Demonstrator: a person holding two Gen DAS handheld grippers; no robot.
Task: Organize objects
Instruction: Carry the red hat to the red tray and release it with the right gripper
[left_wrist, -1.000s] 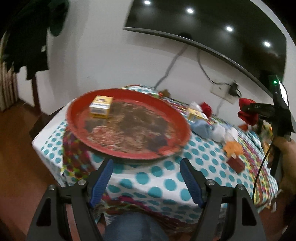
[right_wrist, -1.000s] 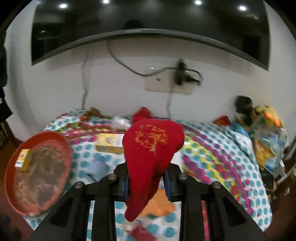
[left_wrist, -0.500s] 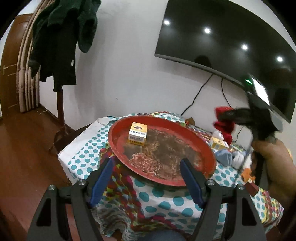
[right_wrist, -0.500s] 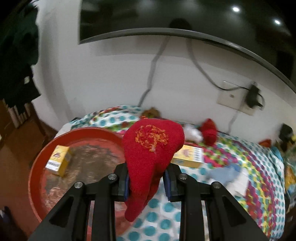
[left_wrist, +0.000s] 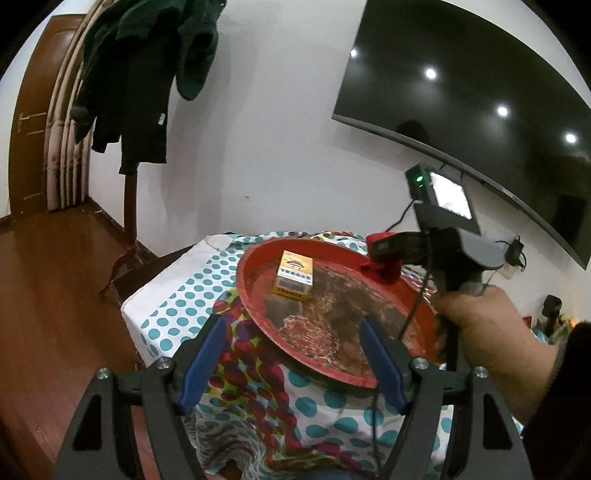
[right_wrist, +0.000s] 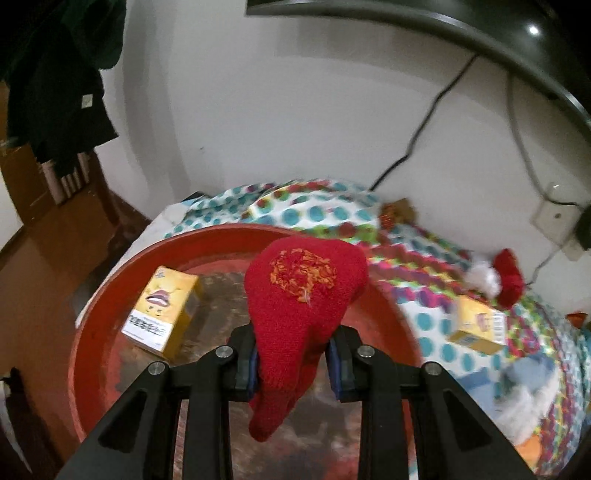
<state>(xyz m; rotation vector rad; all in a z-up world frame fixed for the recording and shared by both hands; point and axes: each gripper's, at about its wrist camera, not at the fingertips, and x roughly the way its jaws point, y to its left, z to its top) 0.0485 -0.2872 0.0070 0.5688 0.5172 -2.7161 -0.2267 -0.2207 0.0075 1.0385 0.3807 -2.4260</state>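
Observation:
A round red tray (left_wrist: 255, 284) (right_wrist: 92, 332) lies on the dotted tablecloth with a yellow box (left_wrist: 293, 275) (right_wrist: 162, 312) standing in it. My right gripper (right_wrist: 293, 363) is shut on a red knitted sock (right_wrist: 303, 295) and holds it above the tray, to the right of the yellow box. In the left wrist view that gripper (left_wrist: 386, 258) hangs over the tray's far side with the sock (left_wrist: 384, 269) in it. My left gripper (left_wrist: 291, 365) is open and empty, near the tray's front rim.
A second yellow box (right_wrist: 476, 326), a red and white knit piece (right_wrist: 498, 277) and pale blue and white cloths (right_wrist: 524, 391) lie on the table right of the tray. A coat stand (left_wrist: 129, 155) with dark clothes stands left. A television (left_wrist: 480, 110) hangs on the wall.
My right gripper has carried the sock leftward from above the cloth to above the tray. The left gripper has drawn back and turned left, still open.

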